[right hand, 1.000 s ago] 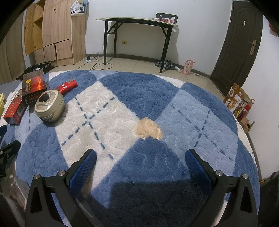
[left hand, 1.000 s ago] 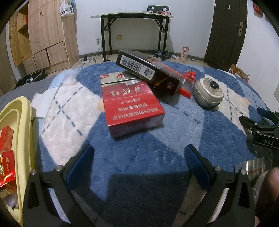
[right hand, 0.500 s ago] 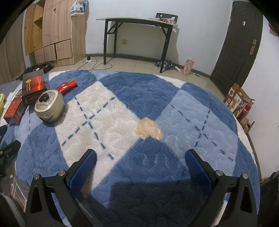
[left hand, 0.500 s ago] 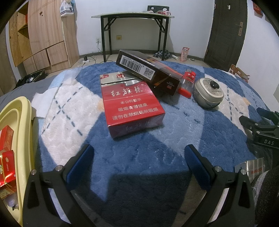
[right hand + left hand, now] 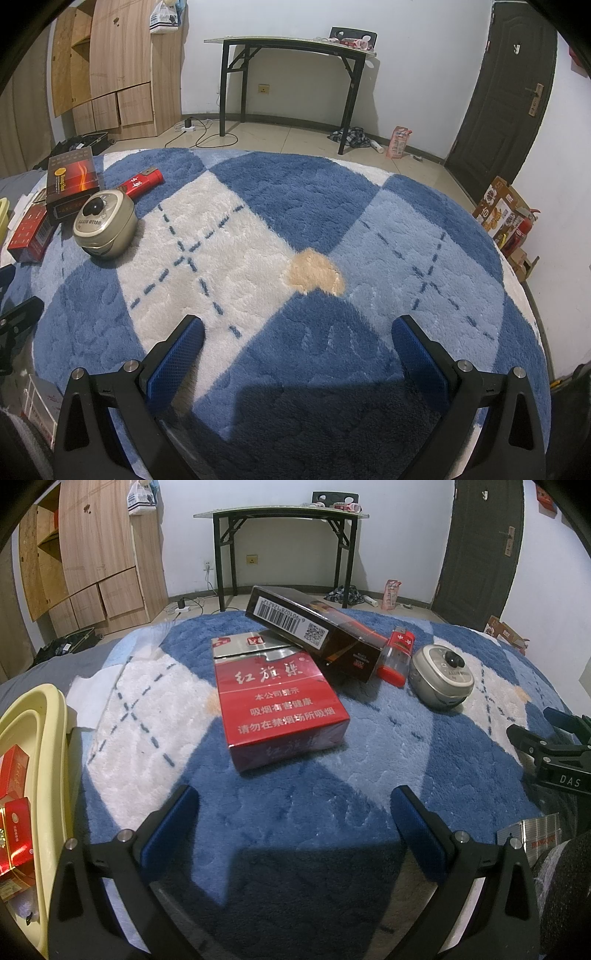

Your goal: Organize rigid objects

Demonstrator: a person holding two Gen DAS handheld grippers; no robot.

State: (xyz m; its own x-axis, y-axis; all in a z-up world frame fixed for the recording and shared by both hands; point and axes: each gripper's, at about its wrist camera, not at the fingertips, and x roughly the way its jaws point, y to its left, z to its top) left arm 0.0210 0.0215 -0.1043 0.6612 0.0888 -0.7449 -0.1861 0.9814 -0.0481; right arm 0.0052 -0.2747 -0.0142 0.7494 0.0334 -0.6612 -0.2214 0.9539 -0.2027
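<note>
Red boxes [image 5: 13, 834] in the yellow tray [image 5: 44, 738] are cut off; both grippers [image 5: 295, 812] [image 5: 297, 339] gape empty

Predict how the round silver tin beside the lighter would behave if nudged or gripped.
The tin sits flat on thick carpet, so it would probably drag, not roll. Its curved, shiny wall may slip between flat fingers. It looks rigid.

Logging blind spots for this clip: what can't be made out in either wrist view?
- Yellow tray, left wrist view: cut off by the left edge; its red packs show only partly.
- Red pack: its far end lies under the dark box.
- Silver pack: cut by the right edge and a dark sleeve.
- Left gripper, right wrist view: only a sliver at the left edge.
- Round tin: lid lettering too small to read.
</note>
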